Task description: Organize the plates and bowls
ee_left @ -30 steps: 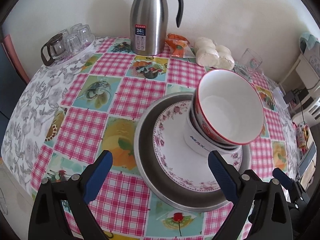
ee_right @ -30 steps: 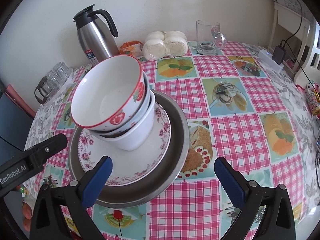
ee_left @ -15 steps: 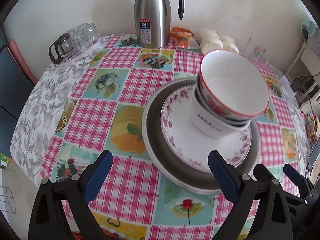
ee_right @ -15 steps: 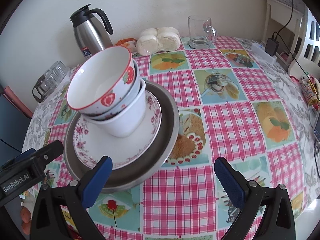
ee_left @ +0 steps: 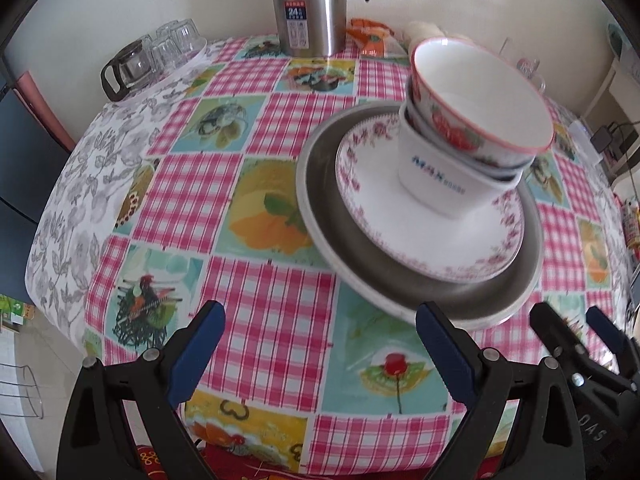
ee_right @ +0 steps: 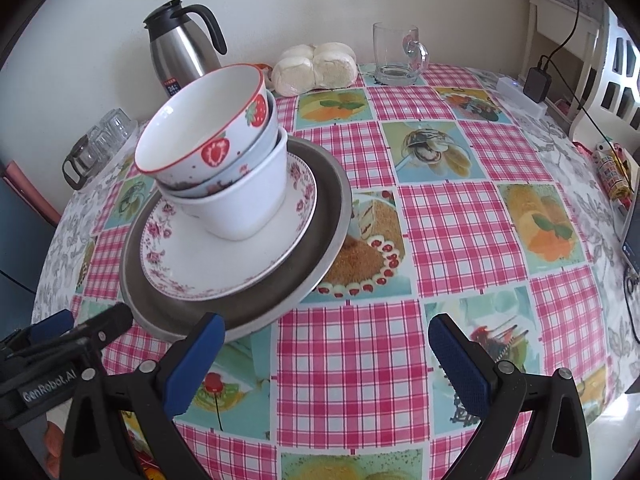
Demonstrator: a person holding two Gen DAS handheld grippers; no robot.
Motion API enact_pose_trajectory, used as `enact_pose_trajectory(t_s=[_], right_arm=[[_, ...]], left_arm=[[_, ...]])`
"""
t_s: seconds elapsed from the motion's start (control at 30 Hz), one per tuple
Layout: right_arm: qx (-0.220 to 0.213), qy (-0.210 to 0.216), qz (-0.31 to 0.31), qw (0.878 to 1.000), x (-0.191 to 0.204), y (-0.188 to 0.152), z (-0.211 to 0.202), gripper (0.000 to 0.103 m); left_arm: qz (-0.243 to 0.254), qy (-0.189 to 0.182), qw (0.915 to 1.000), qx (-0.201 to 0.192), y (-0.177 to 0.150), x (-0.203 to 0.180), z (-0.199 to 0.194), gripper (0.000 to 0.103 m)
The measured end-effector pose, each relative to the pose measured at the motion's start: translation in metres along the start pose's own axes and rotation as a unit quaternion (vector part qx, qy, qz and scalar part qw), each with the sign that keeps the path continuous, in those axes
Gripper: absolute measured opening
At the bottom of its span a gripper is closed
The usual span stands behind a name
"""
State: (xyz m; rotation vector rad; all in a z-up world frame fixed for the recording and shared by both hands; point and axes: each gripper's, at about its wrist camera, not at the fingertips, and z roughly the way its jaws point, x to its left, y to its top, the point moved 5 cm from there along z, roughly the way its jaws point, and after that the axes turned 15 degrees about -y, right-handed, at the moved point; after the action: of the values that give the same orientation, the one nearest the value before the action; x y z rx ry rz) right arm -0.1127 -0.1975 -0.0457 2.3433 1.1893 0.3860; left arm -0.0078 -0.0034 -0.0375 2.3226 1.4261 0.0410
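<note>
One stack stands on the checked tablecloth: a grey metal plate (ee_left: 352,264) (ee_right: 320,248) at the bottom, a floral-rimmed white plate (ee_left: 384,224) (ee_right: 224,256) on it, then a white bowl (ee_left: 436,184) (ee_right: 248,208), a second bowl, and a strawberry-patterned bowl (ee_left: 480,92) (ee_right: 208,120) on top. The nested bowls lean. My left gripper (ee_left: 320,332) is open, just short of the metal plate's near rim. My right gripper (ee_right: 326,340) is open too, near the table's front, to the right of the stack. Nothing is between either pair of fingers.
At the back stand a steel thermos jug (ee_left: 310,4) (ee_right: 180,56), a glass pot with upturned glasses (ee_left: 156,56), wrapped buns (ee_right: 316,66) and a glass mug (ee_right: 396,54). A charger and cable (ee_right: 536,80) lie at the right edge. The table edge is close in front.
Both grippers have drawn back toward the table's front edge and dropped lower. The stack has stayed in place and both grippers remain open.
</note>
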Motion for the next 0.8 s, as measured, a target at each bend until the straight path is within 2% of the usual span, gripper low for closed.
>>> enact_pose_trajectory(t_s=[0.37, 0.8], right_arm=[[0.005, -0.010, -0.004, 1.000, -0.0033, -0.0060, 0.0001, 0.103], [0.012, -0.021, -0.015, 1.000, -0.0024, -0.0058, 0.0035, 0.103]], left_arm=[[-0.009, -0.007, 0.9999, 0.010, -0.0112, 0.0031, 0.0033, 0.096], [-0.032, -0.018, 0.9993, 0.009, -0.0083, 0.0085, 0.0058, 0.096]])
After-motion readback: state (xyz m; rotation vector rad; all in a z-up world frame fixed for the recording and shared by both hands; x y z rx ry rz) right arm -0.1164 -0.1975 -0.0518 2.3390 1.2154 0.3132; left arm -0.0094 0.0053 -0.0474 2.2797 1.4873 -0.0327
